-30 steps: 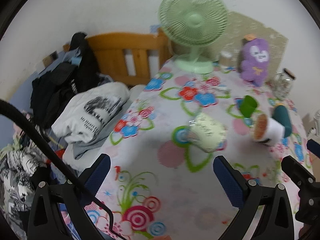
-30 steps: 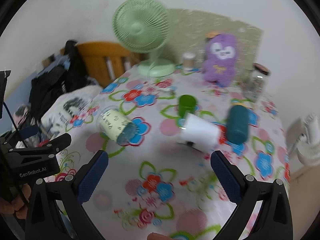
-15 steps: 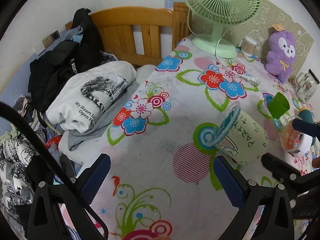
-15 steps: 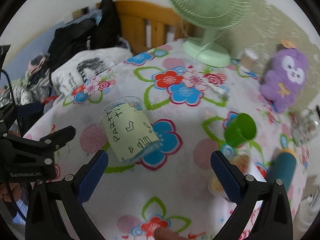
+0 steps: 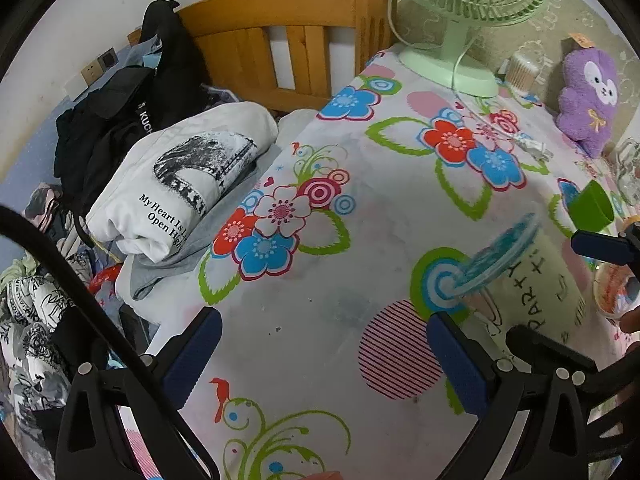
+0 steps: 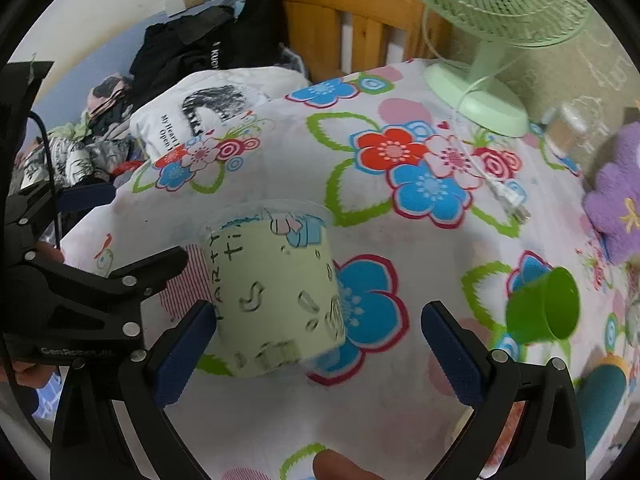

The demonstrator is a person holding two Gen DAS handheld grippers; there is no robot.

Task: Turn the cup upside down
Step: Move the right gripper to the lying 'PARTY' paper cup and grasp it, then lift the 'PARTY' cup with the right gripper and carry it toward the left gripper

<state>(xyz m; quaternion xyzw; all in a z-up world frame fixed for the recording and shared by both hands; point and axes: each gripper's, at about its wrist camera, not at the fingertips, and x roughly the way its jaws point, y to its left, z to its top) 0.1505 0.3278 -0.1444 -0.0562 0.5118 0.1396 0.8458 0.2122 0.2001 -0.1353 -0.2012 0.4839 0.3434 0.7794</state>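
Right wrist view: the right gripper [image 6: 318,340] has closed in on the pale green paper cup [image 6: 276,292], which half a second ago lay further ahead and now fills the space between the spread blue pads. The left pad [image 6: 182,354] sits just beside the cup's wall, perhaps touching; the right pad is well apart from it. So the gripper is released, holding nothing, and the grasp looks about to begin rather than done.

The cup lies tipped on the flowered table [image 6: 400,240], not yet upside down. It carries hand-drawn black lettering reading "PARTY TI…" with small doodles, and a clear plastic rim with blue and pink print at the far end. Its outline is slightly blurred, so I cannot tell whether it is rolling.

From the left wrist view the same cup [image 5: 536,280] has slid to the right edge of the picture, outside the left gripper [image 5: 322,352], which is also wide apart and empty. A small green cup [image 6: 546,306] lies near on the right.
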